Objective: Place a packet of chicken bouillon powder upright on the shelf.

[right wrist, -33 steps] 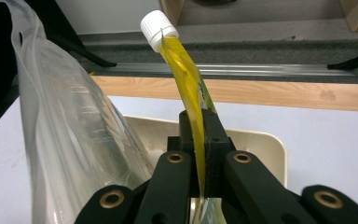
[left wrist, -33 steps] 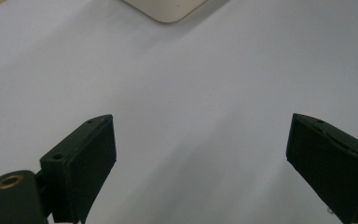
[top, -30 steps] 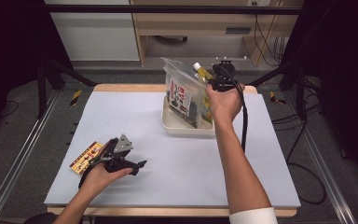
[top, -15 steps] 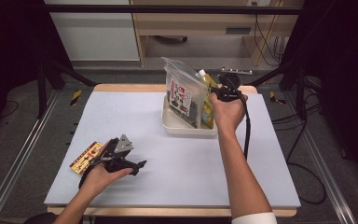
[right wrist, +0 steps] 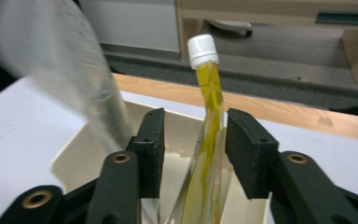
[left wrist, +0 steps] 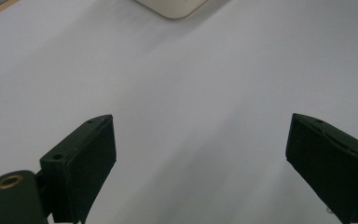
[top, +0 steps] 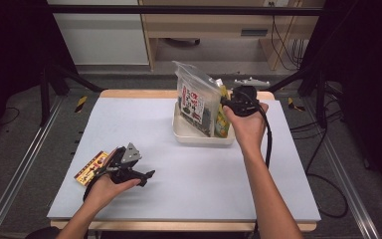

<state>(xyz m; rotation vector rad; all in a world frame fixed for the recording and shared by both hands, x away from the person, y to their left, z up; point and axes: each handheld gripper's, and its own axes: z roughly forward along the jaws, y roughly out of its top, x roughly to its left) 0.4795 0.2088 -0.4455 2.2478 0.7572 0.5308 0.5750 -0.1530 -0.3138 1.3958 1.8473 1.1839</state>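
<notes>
My right claw stands over the cream tray, and the yellow spout pouch is between its two black jaws. The pouch stands nearly upright in the tray, its white cap above my jaw tips and a little beyond them. The jaws are released: the one on the right of the right gripper view seems to touch the pouch's edge or be just beside it, and on the other side I see a gap. So I hold nothing yet with this claw. Just beside my left jaw leans a clear bag, blurred in this view; from the high view it is the printed snack bag that stands in the same tray, touching the pouch or very near it.

I judge that the step in hand is the placing or the grasping of the pouch at the tray; which of the two, I cannot tell from the jaws alone. If the next move is to take it out, I must close on the flat body below the cap and lift straight, so that the snack bag does not tip.

My left claw rests low over the bare white table, wide open and empty, with a small flat packet just behind it.
</notes>
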